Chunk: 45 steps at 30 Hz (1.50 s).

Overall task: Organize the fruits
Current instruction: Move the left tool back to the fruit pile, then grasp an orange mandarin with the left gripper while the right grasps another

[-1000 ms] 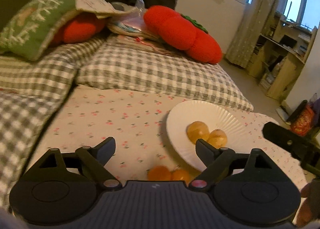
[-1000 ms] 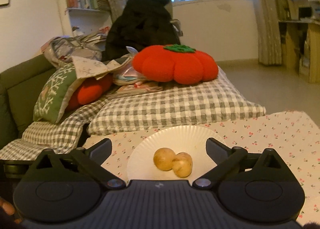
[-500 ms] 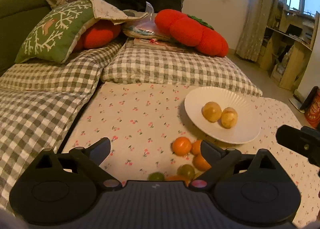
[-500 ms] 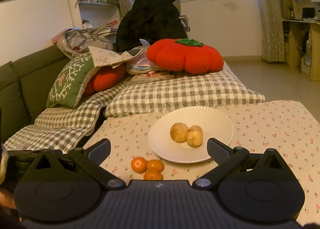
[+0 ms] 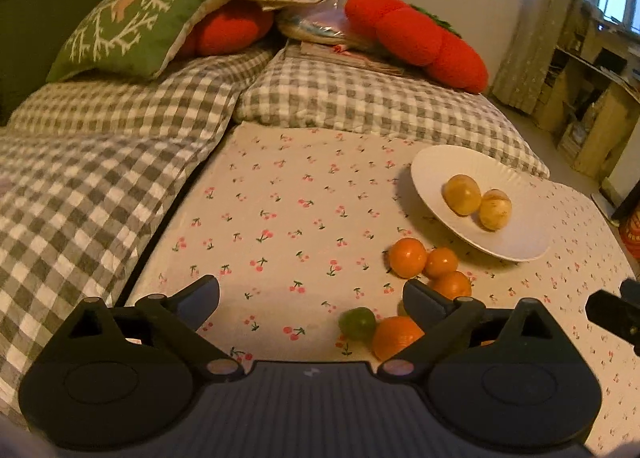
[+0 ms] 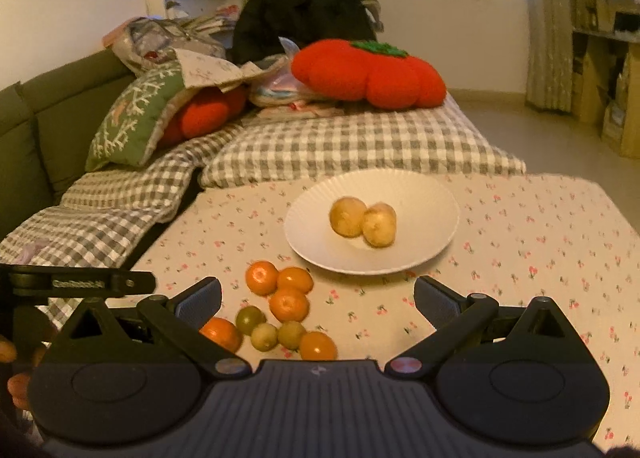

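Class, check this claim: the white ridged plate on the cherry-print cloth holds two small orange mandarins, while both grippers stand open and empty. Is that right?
Not quite. The white ridged plate holds two yellowish-brown round fruits, as the right wrist view shows; the small orange mandarins lie on the cherry-print cloth beside it. The left gripper and right gripper do stand open and empty.

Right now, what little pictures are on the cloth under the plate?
Tiny red cherries with green stems on the pale cloth, under the white plate. The right wrist view shows it best.

Faint print on black bracket (image 6: 80, 282), not legible.
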Each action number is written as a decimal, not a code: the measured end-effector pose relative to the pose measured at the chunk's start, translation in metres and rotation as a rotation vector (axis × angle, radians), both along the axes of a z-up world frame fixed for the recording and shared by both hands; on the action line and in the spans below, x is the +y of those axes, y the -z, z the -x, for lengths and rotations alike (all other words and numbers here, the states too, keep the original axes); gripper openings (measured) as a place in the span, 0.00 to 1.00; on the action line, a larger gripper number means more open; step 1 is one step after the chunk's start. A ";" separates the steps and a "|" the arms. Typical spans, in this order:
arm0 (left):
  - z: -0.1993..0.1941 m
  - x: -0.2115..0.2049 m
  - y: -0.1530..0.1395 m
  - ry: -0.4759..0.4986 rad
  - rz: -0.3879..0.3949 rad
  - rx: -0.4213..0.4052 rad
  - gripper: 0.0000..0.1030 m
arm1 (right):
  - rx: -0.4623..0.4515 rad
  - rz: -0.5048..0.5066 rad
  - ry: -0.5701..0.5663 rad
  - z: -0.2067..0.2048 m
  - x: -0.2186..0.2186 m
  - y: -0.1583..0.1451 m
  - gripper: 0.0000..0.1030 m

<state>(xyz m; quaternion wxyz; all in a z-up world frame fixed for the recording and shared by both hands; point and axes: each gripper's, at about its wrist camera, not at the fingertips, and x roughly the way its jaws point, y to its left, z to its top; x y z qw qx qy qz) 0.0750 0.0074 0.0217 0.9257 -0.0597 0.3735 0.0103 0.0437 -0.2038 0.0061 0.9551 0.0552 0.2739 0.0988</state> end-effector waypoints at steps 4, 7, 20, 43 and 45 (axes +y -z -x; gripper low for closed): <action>-0.001 -0.003 0.006 0.025 0.007 0.017 0.86 | 0.041 -0.021 0.015 -0.003 -0.005 0.008 0.98; -0.001 -0.009 0.011 0.059 0.018 0.034 0.85 | 0.060 -0.004 0.000 -0.004 -0.001 0.014 0.93; -0.008 -0.044 0.048 0.216 0.051 0.123 0.64 | 0.111 -0.024 -0.027 -0.020 0.002 0.021 0.79; -0.019 -0.053 0.062 0.231 0.042 0.133 0.27 | 0.217 0.033 -0.130 -0.074 0.038 0.049 0.57; -0.019 -0.053 0.062 0.232 0.039 0.132 0.27 | 0.225 0.040 -0.139 -0.076 0.040 0.052 0.54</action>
